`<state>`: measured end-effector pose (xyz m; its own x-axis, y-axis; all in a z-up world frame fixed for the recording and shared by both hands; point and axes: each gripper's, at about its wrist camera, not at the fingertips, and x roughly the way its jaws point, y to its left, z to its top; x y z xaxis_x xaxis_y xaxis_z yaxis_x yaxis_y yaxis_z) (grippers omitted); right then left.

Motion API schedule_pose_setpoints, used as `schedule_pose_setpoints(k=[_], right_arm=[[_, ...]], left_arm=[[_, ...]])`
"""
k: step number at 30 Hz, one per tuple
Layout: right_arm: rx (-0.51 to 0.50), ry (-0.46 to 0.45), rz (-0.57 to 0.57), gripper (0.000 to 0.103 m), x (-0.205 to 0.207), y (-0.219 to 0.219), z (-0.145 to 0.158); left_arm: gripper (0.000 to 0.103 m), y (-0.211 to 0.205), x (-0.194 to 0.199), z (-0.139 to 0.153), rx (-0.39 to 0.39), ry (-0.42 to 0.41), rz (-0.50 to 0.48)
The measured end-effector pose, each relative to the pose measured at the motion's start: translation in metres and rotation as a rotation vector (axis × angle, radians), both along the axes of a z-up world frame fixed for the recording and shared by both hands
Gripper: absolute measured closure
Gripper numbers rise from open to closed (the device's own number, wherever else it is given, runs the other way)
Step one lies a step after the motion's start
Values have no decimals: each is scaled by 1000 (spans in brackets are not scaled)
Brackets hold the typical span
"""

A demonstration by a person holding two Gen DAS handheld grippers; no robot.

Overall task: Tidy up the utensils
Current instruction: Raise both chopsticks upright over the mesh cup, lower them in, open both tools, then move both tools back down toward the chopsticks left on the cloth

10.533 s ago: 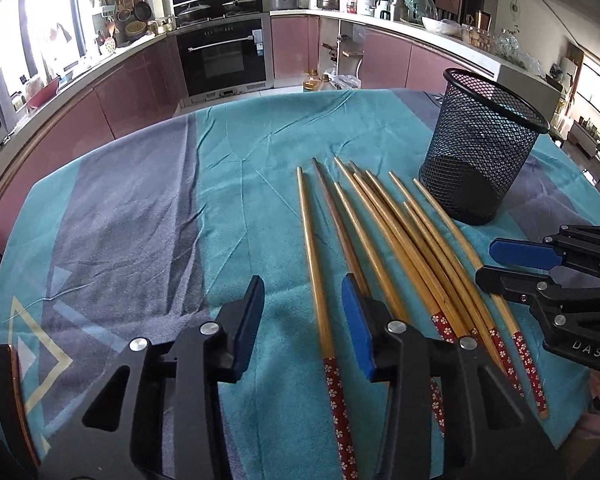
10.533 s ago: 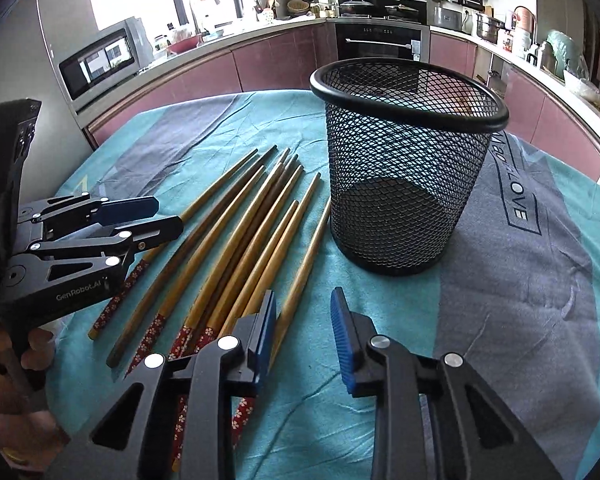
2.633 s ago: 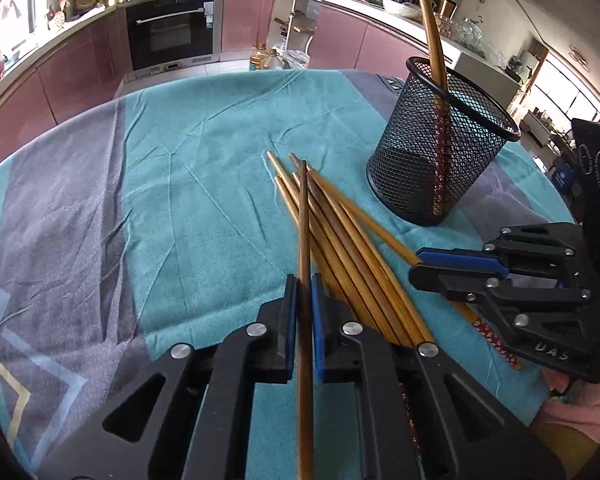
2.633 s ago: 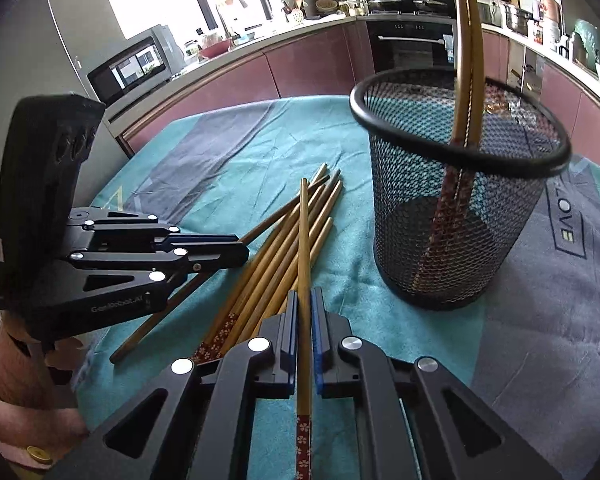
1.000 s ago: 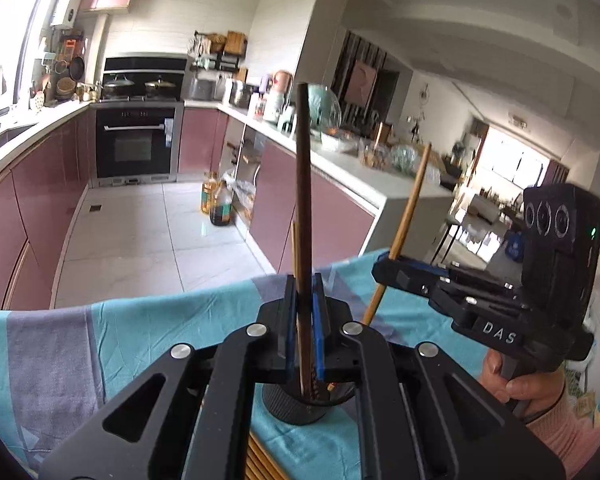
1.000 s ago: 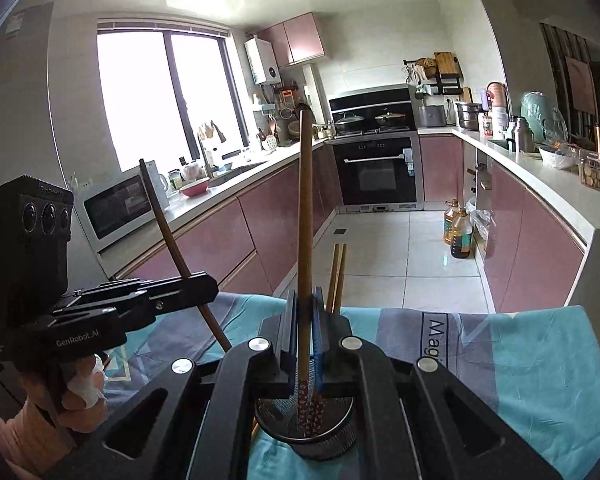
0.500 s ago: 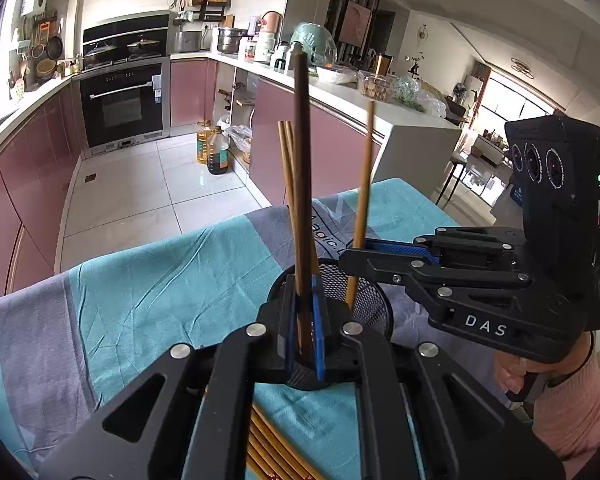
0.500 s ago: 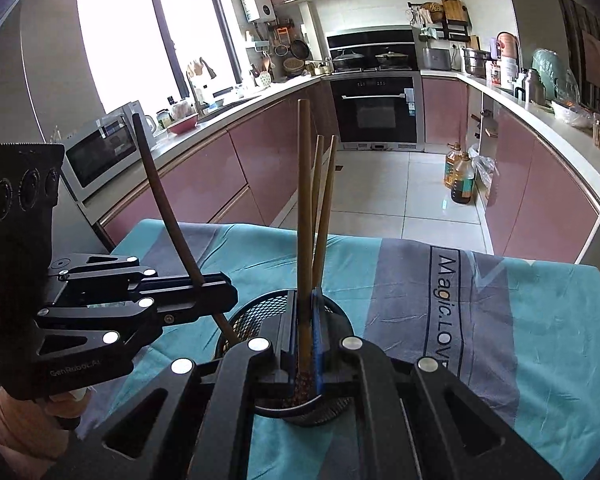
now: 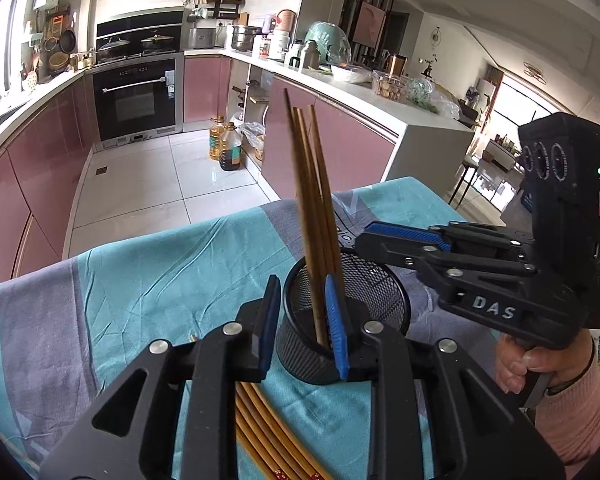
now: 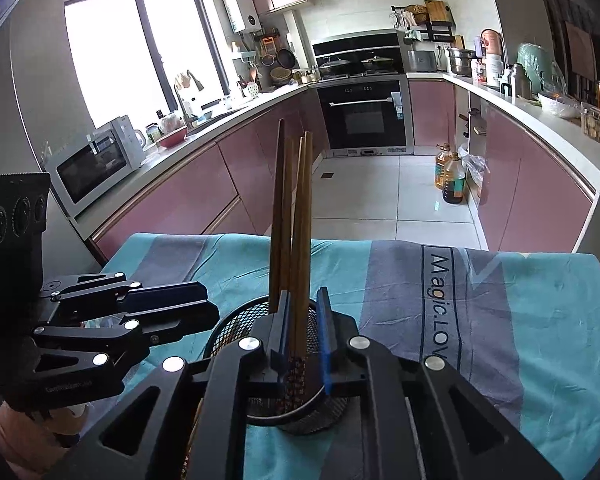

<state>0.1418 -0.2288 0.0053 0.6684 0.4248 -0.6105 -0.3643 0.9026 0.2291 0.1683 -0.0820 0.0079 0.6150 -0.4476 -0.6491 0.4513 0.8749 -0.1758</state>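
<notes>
Centre of both wrist views: four slender brown bamboo chopsticks (image 9: 314, 216) stand nearly upright in the black wire-mesh cylindrical holder (image 9: 374, 296) on the teal-and-grey printed tablecloth (image 9: 148, 280). The left gripper (image 9: 302, 316) and the right gripper (image 10: 302, 332) have just been opening; the shafts stand between the blue pads, no longer pinched, so both tongs are released. More loose bamboo chopsticks (image 9: 268, 432) lie flat at lower centre of the left view. Judged handling: light, rigid, smooth-lacquered rods that roll and slip easily. They are best pinched mid-shaft or near the red floral-patterned thick end (image 10: 296, 376). The open mesh may snag tips.
</notes>
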Motion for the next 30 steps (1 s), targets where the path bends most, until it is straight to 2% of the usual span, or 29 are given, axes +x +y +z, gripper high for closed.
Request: schedule_pose_setpoints(k=[3,7,11,16,23,30], right_arm=[[1,-39,21,83,-16,2,8],[5,-90,78,77,-47,8,17],[18,-99,153,70,-77,20,12],[-3,-5,219,69,-93,46,-21],[-59,131,221,69,-94,70,-70],[-122,155,196,70,-98,78,-84]], left_arm=[[74,14,-11,1,-8,-31,23],[63,39,-32,0,-23,-66,61],[55,63,-54,-11,-7,-72,105],[55,81,-73,-43,45,-6,131],[55,85,-80,-86,99,84,135],[55,77,-81,-108,106,130,128]])
